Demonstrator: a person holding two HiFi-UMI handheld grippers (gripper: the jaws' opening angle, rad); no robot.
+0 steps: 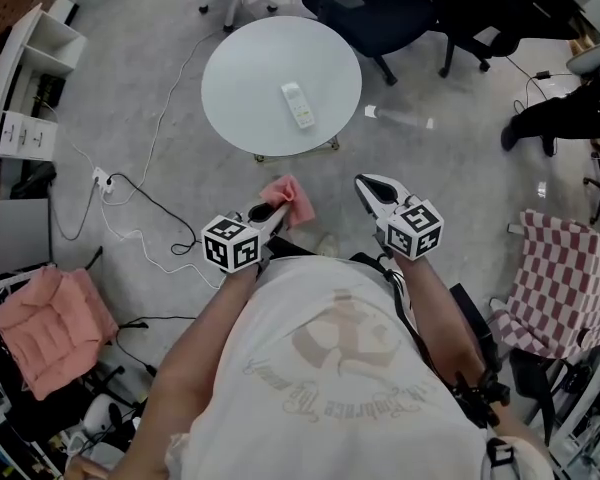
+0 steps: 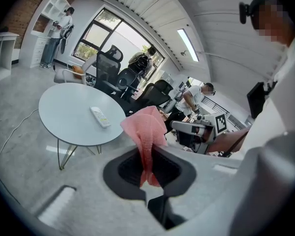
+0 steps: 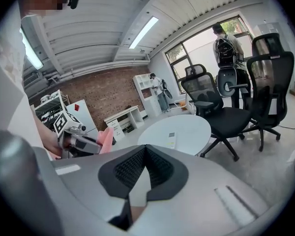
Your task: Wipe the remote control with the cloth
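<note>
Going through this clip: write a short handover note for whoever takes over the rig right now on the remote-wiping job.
Left gripper: shut on the pink fabric cloth, which sticks out past the jaws.
Right gripper: shut, nothing in it.
Slim white remote control: lies on the round white table, ahead of both grippers, nothing touching it.
Done: cloth is in hand.
Left: bring the cloth to the remote and wipe it; neither gripper is over the table yet.

Soft pink cloth (image 2: 146, 132); smooth matt tabletop (image 1: 250, 78); plastic remote (image 1: 298, 104).
</note>
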